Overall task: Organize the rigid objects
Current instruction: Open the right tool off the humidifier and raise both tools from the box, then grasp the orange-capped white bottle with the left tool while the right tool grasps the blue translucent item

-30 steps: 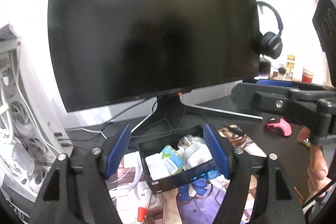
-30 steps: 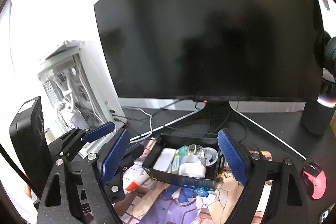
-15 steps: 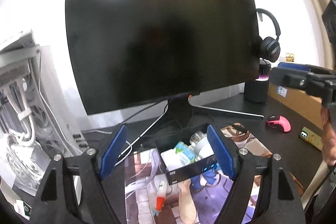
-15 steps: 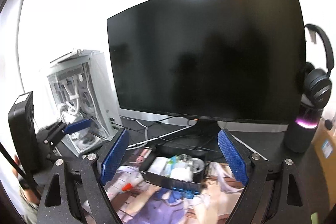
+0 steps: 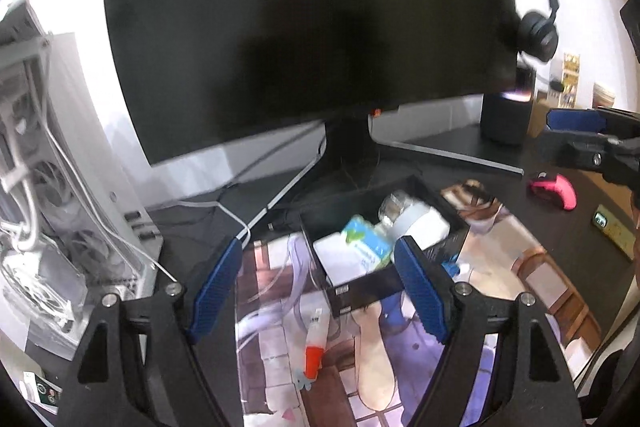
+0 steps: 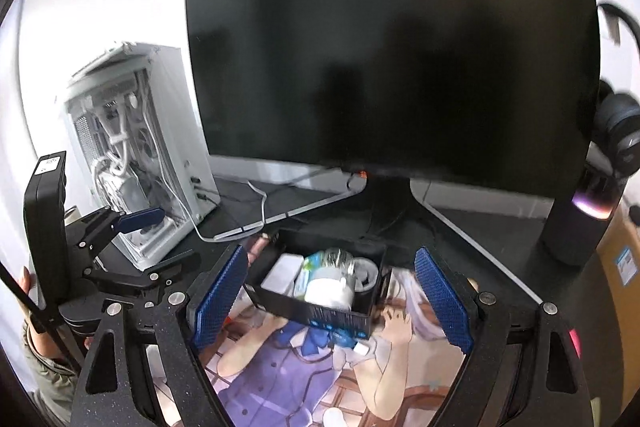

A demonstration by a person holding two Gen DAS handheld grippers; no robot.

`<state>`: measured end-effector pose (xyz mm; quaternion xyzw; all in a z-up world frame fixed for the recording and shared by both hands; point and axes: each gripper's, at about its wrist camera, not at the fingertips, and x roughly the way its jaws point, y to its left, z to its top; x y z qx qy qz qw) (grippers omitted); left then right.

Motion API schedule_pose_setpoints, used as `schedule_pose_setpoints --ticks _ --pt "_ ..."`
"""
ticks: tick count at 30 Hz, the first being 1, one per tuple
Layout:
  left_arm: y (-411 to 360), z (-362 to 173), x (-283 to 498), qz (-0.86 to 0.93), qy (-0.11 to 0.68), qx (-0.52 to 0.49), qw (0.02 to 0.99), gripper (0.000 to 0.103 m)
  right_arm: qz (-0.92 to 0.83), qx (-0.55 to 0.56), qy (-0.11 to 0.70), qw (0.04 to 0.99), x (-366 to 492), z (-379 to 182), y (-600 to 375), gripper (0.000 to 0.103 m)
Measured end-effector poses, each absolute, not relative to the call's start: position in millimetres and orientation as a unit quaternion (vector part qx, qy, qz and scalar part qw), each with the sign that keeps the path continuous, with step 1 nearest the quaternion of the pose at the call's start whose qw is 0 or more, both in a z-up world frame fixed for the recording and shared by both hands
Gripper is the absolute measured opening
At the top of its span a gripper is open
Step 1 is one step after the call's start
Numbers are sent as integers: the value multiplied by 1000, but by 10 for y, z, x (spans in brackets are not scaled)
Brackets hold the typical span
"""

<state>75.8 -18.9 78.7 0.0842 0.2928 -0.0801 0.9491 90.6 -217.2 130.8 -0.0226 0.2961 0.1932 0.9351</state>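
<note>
An open black box (image 5: 362,290) stands on the printed desk mat (image 5: 400,359) below the monitor. It holds a white carton (image 5: 338,261), a green-and-white packet (image 5: 366,243) and a white round jar (image 5: 422,227). An orange-capped tube (image 5: 314,343) lies on the mat in front of the box. My left gripper (image 5: 320,285) is open, hovering short of the box with nothing between its blue pads. My right gripper (image 6: 328,295) is open too and frames the same black box (image 6: 320,315) from a distance. Inside, the white jar (image 6: 330,293) lies on its side.
A large dark monitor (image 5: 304,27) on its stand fills the back. A white PC case (image 6: 140,155) stands left. Headphones (image 5: 538,35), a dark speaker (image 6: 576,223), a pink mouse (image 5: 554,189) and a cardboard box (image 6: 622,267) are right. Cables run behind the black box.
Half a second ago both views sat higher and farther from the box; now both have dipped toward it again. The jaws keep the same width.
</note>
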Motion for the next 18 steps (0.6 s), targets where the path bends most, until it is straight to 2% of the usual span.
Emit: schedule_pose_setpoints --ticks 10,18 --pt "-156 446 1001 -77 338 81 934 79 189 -28 377 906 1330 725 -2143 88" --pt "-131 202 1109 -78 369 84 922 79 190 -37 411 891 1448 452 -2055 88"
